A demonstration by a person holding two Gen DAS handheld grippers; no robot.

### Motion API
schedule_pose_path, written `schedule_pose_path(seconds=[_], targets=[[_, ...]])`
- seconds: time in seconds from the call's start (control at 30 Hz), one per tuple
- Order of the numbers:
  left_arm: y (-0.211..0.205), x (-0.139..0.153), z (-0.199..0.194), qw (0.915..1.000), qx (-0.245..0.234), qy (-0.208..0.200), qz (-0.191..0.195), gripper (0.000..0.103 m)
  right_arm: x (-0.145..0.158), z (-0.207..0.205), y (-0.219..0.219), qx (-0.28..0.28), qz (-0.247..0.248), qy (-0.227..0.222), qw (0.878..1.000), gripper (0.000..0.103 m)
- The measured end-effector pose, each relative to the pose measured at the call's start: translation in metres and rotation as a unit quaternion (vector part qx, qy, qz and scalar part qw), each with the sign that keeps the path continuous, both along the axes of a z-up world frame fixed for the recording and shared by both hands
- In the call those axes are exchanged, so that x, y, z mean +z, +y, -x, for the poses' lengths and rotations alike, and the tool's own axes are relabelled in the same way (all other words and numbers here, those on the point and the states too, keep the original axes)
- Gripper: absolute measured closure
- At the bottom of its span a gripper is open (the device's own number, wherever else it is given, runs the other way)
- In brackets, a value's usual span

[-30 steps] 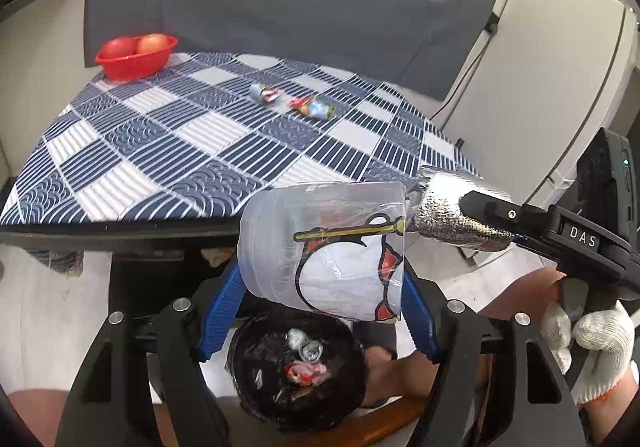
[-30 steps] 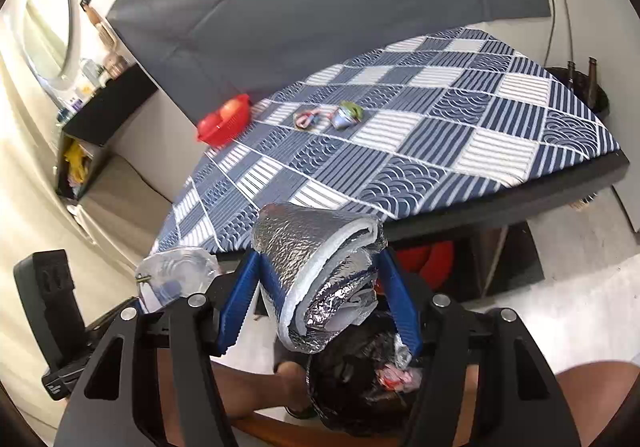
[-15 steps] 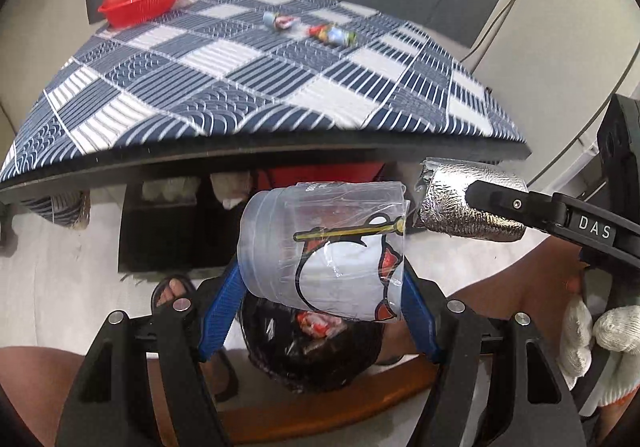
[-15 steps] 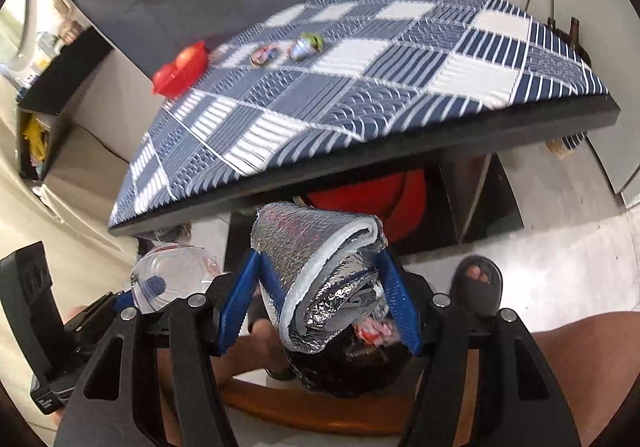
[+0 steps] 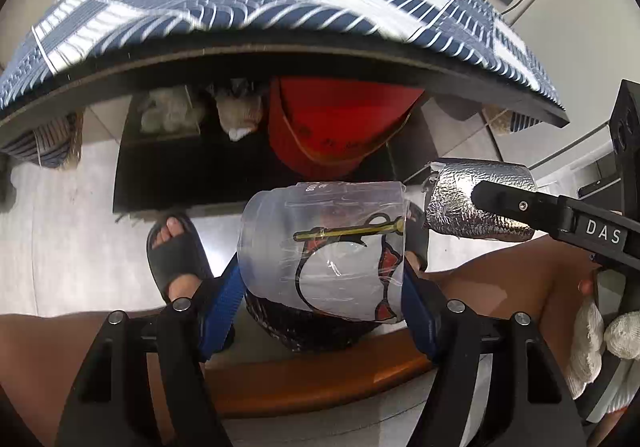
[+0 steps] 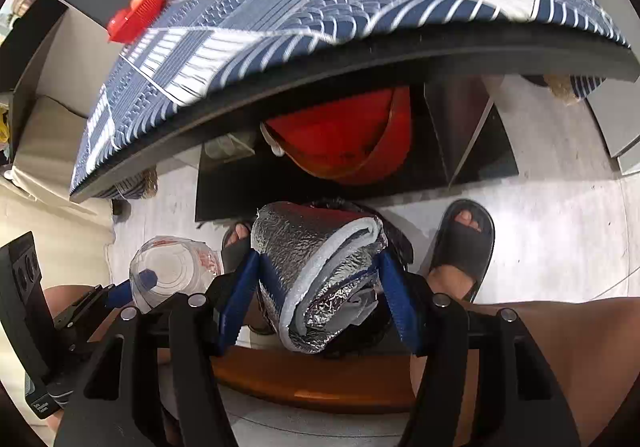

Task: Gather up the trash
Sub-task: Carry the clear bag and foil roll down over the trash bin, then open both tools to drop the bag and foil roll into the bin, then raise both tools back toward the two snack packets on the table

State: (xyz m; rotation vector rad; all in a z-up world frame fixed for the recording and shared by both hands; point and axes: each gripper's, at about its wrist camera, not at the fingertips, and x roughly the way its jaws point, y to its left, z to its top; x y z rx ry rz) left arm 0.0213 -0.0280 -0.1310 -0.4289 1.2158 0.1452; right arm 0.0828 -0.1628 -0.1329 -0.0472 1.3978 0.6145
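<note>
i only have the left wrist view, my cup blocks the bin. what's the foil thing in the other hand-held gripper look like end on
Observer: The foil roll is a sheet with a white foam lining, rolled up, and the right hand-held gripper has a blue pad on each side of it.
Operator: anything under it
Observer: The black bin bag shows just behind and below the roll.
Operator: my cup look ok from there
Observer: You see the plastic cup from its end, lying sideways in the left hand-held gripper, and it looks empty.
</note>
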Motion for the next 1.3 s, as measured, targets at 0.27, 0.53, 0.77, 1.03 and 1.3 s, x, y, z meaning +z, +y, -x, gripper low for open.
schedule_pose_path(seconds=[0.27, 0.53, 0.77, 1.03, 1.3], targets=[[0.0, -0.02, -0.005, 0.999, 0.002, 0.039, 0.02, 0.033, -0.018, -0.002, 0.004, 0.005, 0.015, 0.038, 0.999, 0.041], [0.001, -0.026, -0.009, 0.9982, 0.005, 0.051, 0.03, 0.033, -0.024, -0.005, 0.008, 0.007, 0.016, 0.058, 0.998, 0.04], [0.003, -0.029, -0.008, 0.9976, 0.013, 0.057, 0.036, 0.025, -0.023, -0.006, 0.008, 0.001, 0.004, 0.062, 0.998, 0.025], [0.008, -0.023, -0.005, 0.9982, 0.028, 0.046, 0.026, 0.025, -0.018, -0.01, 0.004, -0.008, -0.013, 0.063, 0.998, 0.025], [0.01, 0.001, -0.003, 0.9995, 0.031, -0.008, -0.006, 0.025, 0.007, -0.015, -0.002, -0.011, -0.077, 0.046, 0.996, 0.025]])
